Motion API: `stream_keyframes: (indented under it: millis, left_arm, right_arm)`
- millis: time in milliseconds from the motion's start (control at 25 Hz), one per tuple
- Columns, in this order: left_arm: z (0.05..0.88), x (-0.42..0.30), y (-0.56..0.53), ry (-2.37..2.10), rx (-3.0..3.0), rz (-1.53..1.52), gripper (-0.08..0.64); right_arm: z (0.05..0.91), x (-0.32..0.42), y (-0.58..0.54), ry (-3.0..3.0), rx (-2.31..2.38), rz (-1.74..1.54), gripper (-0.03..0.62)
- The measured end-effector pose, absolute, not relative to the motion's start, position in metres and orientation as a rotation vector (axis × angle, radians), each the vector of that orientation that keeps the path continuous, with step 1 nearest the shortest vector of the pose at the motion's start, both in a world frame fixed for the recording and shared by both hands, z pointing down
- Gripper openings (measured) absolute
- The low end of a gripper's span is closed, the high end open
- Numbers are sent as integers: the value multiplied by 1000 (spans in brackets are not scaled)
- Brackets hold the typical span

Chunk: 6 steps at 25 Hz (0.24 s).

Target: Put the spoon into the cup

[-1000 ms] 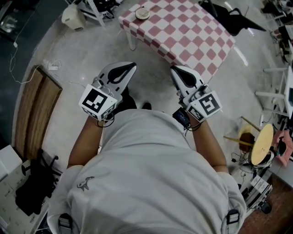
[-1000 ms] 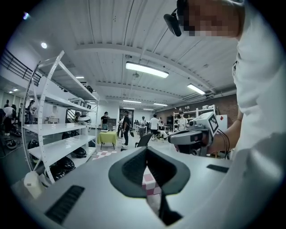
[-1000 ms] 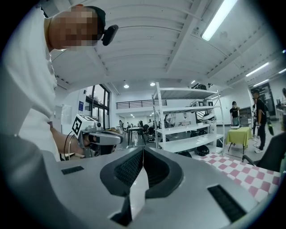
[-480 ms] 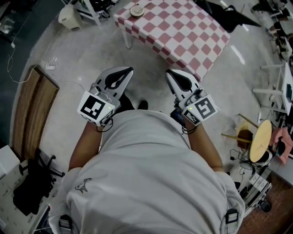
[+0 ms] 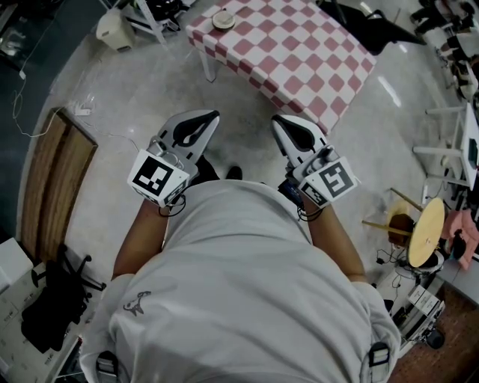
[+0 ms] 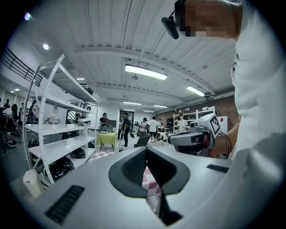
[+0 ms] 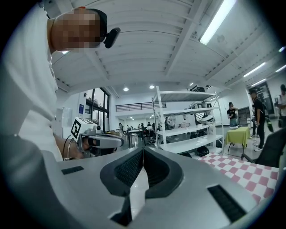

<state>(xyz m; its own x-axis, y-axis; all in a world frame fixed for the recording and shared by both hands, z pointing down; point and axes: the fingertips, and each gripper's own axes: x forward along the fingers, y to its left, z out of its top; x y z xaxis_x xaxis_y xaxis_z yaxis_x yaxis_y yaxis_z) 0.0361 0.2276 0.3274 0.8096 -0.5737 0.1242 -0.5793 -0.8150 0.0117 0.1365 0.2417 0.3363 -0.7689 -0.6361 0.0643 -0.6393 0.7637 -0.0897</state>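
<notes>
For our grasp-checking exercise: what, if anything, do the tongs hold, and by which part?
Nothing is held: the left tongs and the right tongs are both shut and empty, tips together.

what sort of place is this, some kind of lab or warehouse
Probably a big open lab or workshop hall: tall white metal shelving racks, long strip lights overhead, and a table under a red-and-white checked cloth.

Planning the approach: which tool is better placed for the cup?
Left, probably. The cup sits at the left corner of the table, nearer the left tool than the right tool. Both are shut and empty; no spoon shows.
</notes>
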Motion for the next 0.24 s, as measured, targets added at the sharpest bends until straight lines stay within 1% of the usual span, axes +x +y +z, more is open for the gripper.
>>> stream_keyframes:
  millis: [240]
  left_arm:
    - [326, 39, 223, -940, 2932, 169, 14]
  right_arm:
    - [338, 136, 237, -2927, 1049, 182, 32]
